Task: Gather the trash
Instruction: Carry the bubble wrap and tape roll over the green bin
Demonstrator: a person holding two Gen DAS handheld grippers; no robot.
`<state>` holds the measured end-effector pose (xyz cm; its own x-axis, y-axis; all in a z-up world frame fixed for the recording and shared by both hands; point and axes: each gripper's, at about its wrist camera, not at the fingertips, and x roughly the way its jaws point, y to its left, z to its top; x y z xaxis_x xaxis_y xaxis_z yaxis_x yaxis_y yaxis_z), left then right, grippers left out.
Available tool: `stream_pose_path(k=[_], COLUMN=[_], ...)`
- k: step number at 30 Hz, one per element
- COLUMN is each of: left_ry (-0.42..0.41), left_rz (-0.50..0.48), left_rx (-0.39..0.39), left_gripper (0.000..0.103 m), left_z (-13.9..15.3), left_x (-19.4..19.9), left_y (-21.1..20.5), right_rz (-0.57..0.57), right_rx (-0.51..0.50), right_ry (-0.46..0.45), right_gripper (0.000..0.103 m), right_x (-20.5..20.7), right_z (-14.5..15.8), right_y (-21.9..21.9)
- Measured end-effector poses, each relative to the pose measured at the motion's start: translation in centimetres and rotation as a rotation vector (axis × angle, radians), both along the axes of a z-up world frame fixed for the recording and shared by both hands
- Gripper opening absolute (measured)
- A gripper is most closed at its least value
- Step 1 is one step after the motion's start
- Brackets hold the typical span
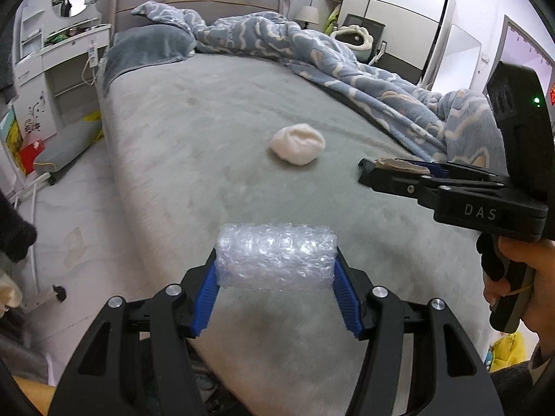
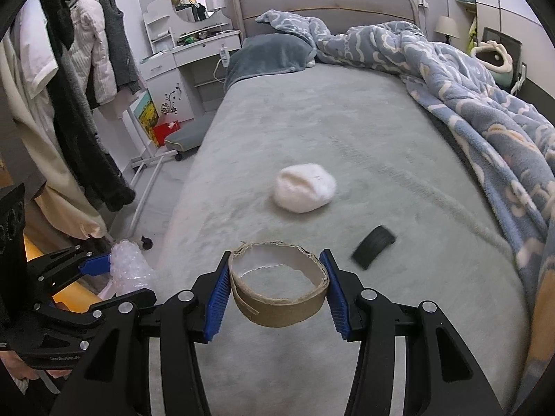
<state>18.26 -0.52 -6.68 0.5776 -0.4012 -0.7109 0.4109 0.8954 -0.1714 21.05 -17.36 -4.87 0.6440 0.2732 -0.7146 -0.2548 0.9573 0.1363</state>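
Bubble wrap (image 1: 275,254), rolled into a short clear cylinder, fills the bottom of my left wrist view. It lies crosswise between the blue pads (image 1: 204,300) of my left claw (image 1: 275,277), which press on its two ends, so that claw is gripping it above the near edge of the bed (image 1: 180,131).

My right claw (image 2: 277,289) is likewise full: its pads squeeze a torn cardboard ring (image 2: 277,294), the kind left from a tape roll, with its open hole facing up and toward the camera.

Beyond both held pieces, straight ahead on the grey-green sheet, sits a white fluffy wad (image 2: 305,192). I judge it the next piece of trash, though I cannot tell whether it is tissue, cotton or fabric. It is roundish and slightly wider than tall, so it has no real long axis to line up with. In the right wrist view it lies almost dead ahead; in the left view it is ahead and a little to the right. Both claws are well apart from it, and neither looks clearly nearer.

Near the wad, to its right and closer to me, a small dark ribbed object (image 2: 374,246) lies tilted on the sheet; it is blurred and I cannot name it.

A blue patterned blanket (image 2: 485,104) is heaped along the bed's right side.

With both claws occupied, I judge that one load must be dropped before the wad can be taken.
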Motion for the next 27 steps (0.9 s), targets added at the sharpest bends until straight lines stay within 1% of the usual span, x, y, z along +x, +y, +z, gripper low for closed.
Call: stream_pose_path(k=[6, 9, 12, 15, 24, 27], left_ry=[0.02, 0.044, 0.074, 0.082, 0.131, 0.147], left_rz=[0.036, 0.059, 0.083, 0.098, 0.106, 0.108], left_rx=[0.036, 0.052, 0.042, 0.047, 0.059, 0.075], left_gripper=[0.062, 0.062, 0.062, 0.062, 0.062, 0.062], left_z=[-0.4, -1.0, -1.5, -1.8, -3.0, -3.4], left_x=[-1.8, -2.3, -2.6, -3.0, -4.2, -4.4], left_y=[2.5, 3.9, 5.5, 6.6, 8.6, 9.3], right_rz=[0.027, 0.04, 0.054, 0.064, 0.11, 0.123], right_rx=[-0.003, -0.002, -0.004, -0.006, -0.003, -0.004], right_ry=[0.01, 0.014, 0.02, 0.026, 0.043, 0.049], right_gripper=[0.051, 0.051, 0.051, 0.051, 0.051, 0.051], right_x=[-1.5, -2.3, -2.8, -3.3, -4.5, -4.7], right_z=[-0.6, -0.9, -1.1, -1.4, -2.0, -2.2], right_y=[2.6, 3.9, 5.0, 6.0, 9.1, 10.0])
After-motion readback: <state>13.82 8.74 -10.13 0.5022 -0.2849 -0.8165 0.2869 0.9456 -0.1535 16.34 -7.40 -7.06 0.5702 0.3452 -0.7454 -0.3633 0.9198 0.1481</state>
